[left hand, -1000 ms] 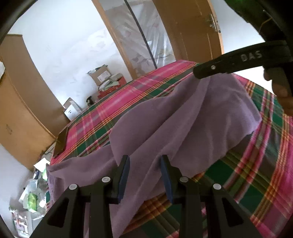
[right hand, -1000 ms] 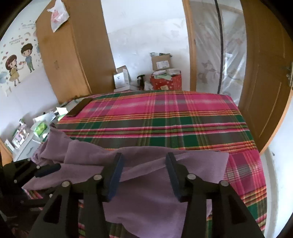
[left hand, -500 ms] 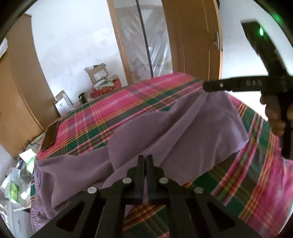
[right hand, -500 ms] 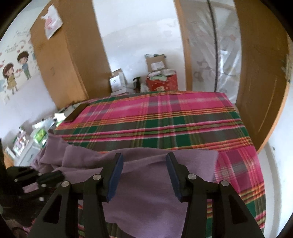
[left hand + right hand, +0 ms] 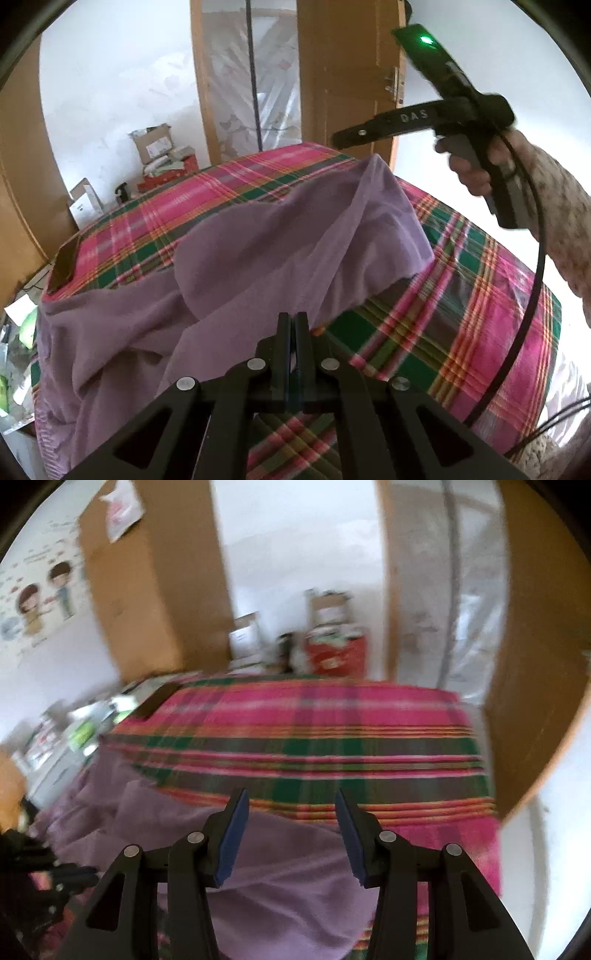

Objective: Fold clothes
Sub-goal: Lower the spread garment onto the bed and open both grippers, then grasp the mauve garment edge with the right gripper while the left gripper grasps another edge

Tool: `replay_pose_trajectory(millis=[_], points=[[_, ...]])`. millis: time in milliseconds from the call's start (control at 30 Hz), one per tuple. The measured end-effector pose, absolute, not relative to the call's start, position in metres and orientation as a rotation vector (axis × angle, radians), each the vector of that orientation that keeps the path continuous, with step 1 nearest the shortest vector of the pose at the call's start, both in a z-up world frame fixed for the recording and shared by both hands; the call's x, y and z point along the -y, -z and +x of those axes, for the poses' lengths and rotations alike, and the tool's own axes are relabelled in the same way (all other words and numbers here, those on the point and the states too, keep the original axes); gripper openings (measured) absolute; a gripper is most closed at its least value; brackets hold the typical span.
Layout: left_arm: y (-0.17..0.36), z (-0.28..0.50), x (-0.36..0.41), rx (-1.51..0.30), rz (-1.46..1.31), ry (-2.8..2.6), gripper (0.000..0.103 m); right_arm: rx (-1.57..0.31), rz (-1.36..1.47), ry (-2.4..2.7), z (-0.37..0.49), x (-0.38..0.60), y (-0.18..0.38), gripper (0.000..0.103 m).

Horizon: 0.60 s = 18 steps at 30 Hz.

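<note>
On the bed (image 5: pixel 491 332), across its pink, green and orange plaid cover: one purple garment (image 5: pixel 258 251), rumpled and unfolded, lying from the near left edge toward the middle, with one corner raised into a peak near the far side.

Left claw (image 5: pixel 291 321): black, jaws pressed together at the near edge of the purple garment, where the cloth rises in a ridge toward them. Whether a fold of fabric is caught between the pads cannot be told from the left wrist view; the tips sit right at the cloth's edge over the plaid.

Right claw (image 5: pixel 290 812): black with blue pads (image 5: pixel 232 834), jaws spread wide and nothing between them. It hangs above the garment, clear of the raised peak. A person's hand (image 5: pixel 476 166) grips its handle, a patterned sleeve (image 5: pixel 561 221) behind it, a black cable (image 5: pixel 532 295) trailing down from it, a green light (image 5: pixel 424 38) lit on its top.

Also on the bed: a dark flat phone-like item (image 5: pixel 64 262) at the far left corner.

Beyond the bed: cardboard boxes (image 5: pixel 151 144) and a red box (image 5: pixel 338 657) on the floor against a white wall, a wooden wardrobe (image 5: pixel 147 590), a wooden door (image 5: pixel 347 74), plastic sheeting (image 5: pixel 251 85) in a doorway, cartoon figure stickers (image 5: pixel 40 602) on the wall. The right wrist view is motion-blurred.
</note>
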<state>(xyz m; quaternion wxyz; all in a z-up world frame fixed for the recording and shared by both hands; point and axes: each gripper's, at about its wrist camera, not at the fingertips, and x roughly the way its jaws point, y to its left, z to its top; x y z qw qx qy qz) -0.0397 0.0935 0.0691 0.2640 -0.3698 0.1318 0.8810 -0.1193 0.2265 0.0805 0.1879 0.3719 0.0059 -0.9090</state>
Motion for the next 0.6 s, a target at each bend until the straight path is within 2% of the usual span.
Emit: replay_pose_trajectory(millis=[133, 433, 500, 533, 600], points=[[-0.063, -0.038, -0.091, -0.327, -1.027, -2.359, 0.002, -0.201, 1.114, 2.439, -0.131, -0.211, -0.069, 0.051], [-0.050, -0.029, -0.088, -0.304, -1.078, -2.302, 0.002, -0.434, 1.268, 2.245, -0.135, -0.188, -0.037, 0.051], [-0.048, -0.029, -0.085, -0.293, -1.090, -2.301, 0.002, -0.439, 1.260, 2.233, -0.129, -0.186, -0.035, 0.042], [-0.047, -0.028, -0.083, -0.286, -1.096, -2.303, 0.002, -0.445, 1.261, 2.230, -0.125, -0.185, -0.033, 0.033], [-0.047, -0.029, -0.081, -0.282, -1.101, -2.308, 0.003, -0.488, 1.269, 2.235, -0.119, -0.182, -0.028, 0.026]])
